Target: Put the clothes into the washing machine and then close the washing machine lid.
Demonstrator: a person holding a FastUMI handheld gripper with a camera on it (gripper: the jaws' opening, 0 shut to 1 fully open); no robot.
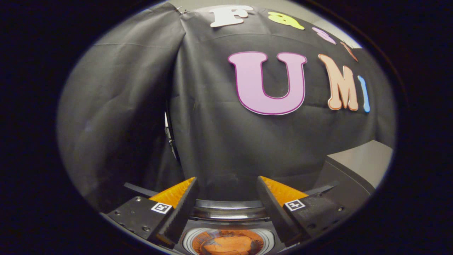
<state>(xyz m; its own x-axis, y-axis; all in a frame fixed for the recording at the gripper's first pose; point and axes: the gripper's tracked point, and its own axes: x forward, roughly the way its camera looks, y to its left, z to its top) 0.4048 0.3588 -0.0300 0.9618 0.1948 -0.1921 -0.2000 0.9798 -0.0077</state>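
The claw (226, 198) hangs released and empty above the washing machine (228, 212), whose drum seems to hold orange clothes (228, 245); closing the lid could trap loose cloth.

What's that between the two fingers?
In the gripper view, the open gripper holds nothing; between its fingers shows the washing machine rim and, below, orange clothes inside the drum.

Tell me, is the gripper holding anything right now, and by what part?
Nothing is held. The gripper is open, its fingers spread apart with only air between them, above the washing machine, where orange clothes lie in the drum.
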